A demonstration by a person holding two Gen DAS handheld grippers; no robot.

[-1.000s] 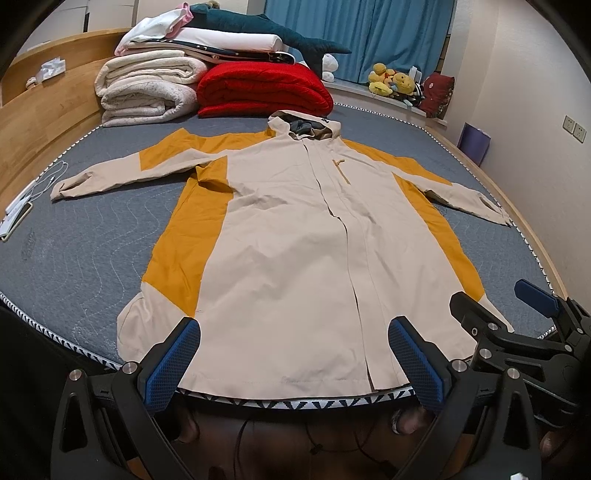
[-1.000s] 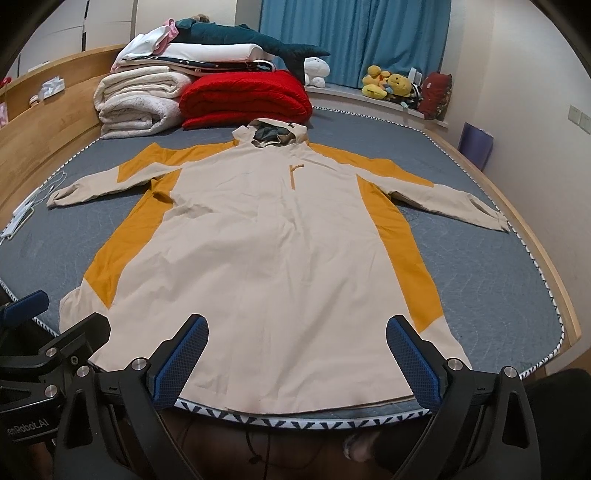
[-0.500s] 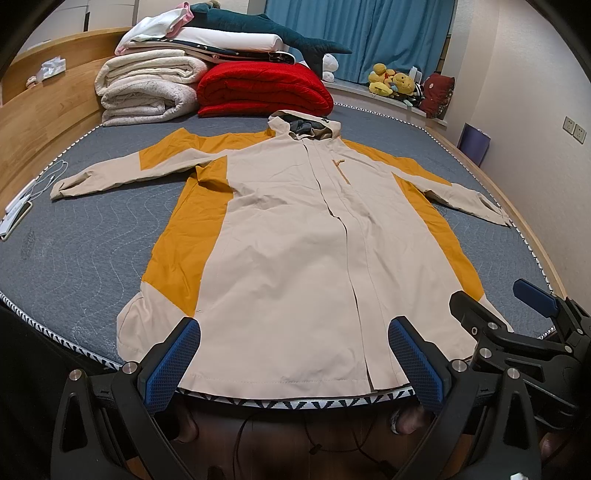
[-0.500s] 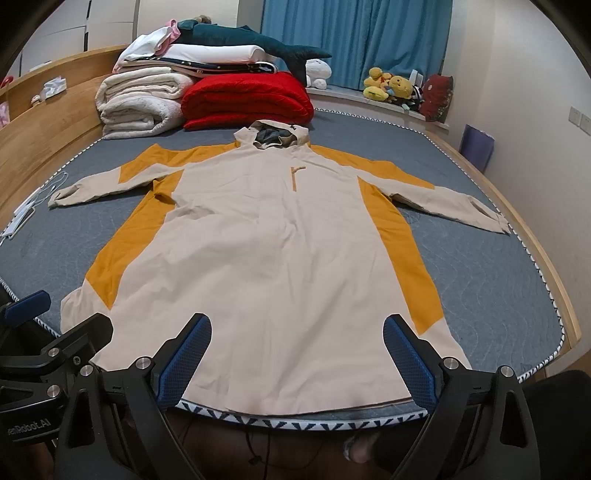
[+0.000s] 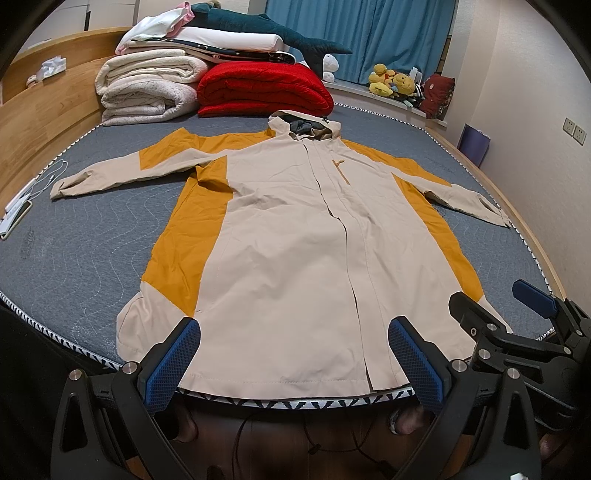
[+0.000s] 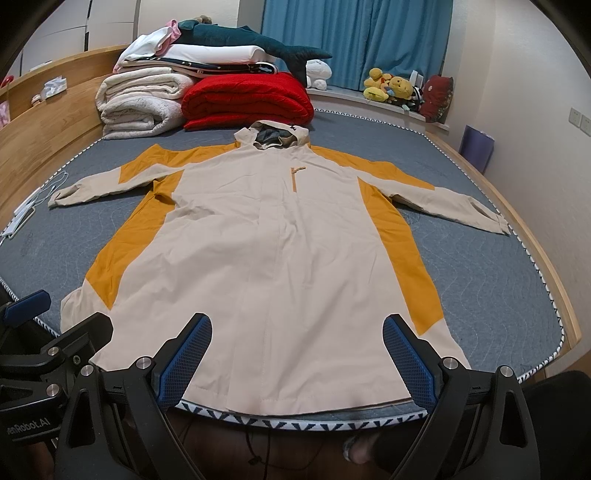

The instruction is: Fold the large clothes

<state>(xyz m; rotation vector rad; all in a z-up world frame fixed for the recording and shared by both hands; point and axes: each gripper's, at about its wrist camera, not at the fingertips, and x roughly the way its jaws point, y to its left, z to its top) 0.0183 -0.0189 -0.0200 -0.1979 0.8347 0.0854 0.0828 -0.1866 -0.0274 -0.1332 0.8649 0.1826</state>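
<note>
A long beige hooded coat with orange side and shoulder panels (image 5: 295, 236) lies spread flat, front up, on the grey mattress (image 5: 81, 236), sleeves out to both sides, hem at the near edge. It also shows in the right wrist view (image 6: 273, 236). My left gripper (image 5: 293, 363) is open and empty, just short of the hem's middle. My right gripper (image 6: 295, 360) is open and empty, also just short of the hem. The right gripper also shows at the right of the left wrist view (image 5: 517, 317), and the left gripper shows at the left edge of the right wrist view (image 6: 44, 332).
Folded white blankets (image 5: 147, 88), a red quilt (image 5: 262, 88) and a plush shark (image 5: 273, 33) are stacked at the bed's far end. Wooden bed frame (image 5: 44, 110) on the left, with a phone and cable (image 5: 18, 210) on the mattress. Plush toys (image 5: 391, 79) sit on the sill; a wall stands at the right.
The views have barely shifted. Both grippers stay open at the hem and the coat has not moved.
</note>
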